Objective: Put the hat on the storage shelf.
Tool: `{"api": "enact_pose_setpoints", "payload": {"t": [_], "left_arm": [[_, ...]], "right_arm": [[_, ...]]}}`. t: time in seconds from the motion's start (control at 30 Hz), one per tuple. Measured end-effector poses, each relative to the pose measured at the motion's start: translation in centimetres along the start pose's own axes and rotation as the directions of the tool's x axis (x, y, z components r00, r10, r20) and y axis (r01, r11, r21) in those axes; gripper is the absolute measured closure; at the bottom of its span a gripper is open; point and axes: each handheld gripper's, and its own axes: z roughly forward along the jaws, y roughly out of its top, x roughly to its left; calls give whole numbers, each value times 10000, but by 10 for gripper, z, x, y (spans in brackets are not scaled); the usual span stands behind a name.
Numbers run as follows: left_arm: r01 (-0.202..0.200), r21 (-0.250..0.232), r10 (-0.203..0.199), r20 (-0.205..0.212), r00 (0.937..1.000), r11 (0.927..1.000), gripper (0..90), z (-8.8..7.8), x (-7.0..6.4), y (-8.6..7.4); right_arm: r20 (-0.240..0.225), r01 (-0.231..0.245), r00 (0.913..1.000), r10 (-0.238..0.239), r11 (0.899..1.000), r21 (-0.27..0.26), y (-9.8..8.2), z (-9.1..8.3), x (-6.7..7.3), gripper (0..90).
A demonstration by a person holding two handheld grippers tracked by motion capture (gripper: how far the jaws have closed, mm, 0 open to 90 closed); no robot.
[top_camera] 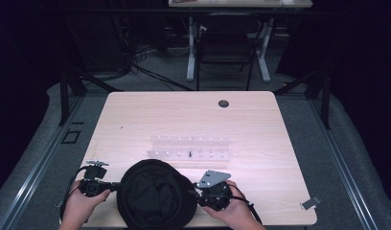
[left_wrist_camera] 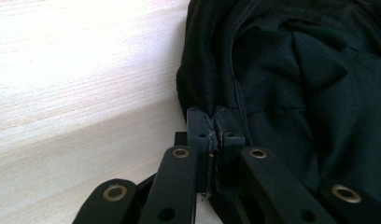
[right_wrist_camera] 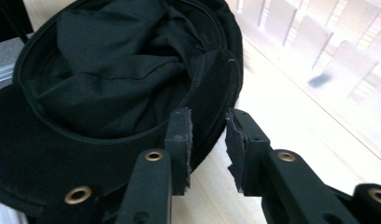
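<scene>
Black hat (top_camera: 156, 199) sits upside down at the near edge of the light wood surface (top_camera: 184, 120), right between our 2 hands, brim out flat and crown fabric bunched up inside. Behind it, toward the middle, there's a clear plastic rack (top_camera: 189, 147) with a small dark bit in one slot. Our left tongs (left_wrist_camera: 215, 135) are clamped tight on the brim's left edge, fabric pinched between the pads. Our right tongs (right_wrist_camera: 208, 140) are partly open, straddling the brim's right edge, the pads not pressing on it yet.
</scene>
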Motion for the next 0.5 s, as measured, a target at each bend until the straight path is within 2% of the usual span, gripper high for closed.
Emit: {"api": "enact_pose_setpoints", "payload": {"t": [0.03, 0.1, 0.33, 0.4, 0.5], "left_arm": [[50, -18, -50, 103, 9999, 10000, 877, 1, -1, 1], [112, 11, -112, 154, 9998, 9999, 878, 1, -1, 1], [295, -117, -289, 459, 9985, 9995, 875, 5, -5, 2], [231, -96, -226, 513, 9984, 9997, 874, 6, -6, 2], [282, -93, -276, 572, 9980, 9996, 872, 7, -8, 2]], "right_arm": [[197, 52, 9998, -51, 10000, -58, 0, 1, -3, 725], [212, 71, 9998, -70, 10000, -25, 0, 0, -4, 731], [769, 18, 9970, -16, 10000, -26, 3, 3, -19, 749], [968, -9, 9953, 8, 10000, 13, 4, 4, -24, 755], [1047, 31, 9945, -34, 10000, 34, 5, 5, -28, 758]]}}
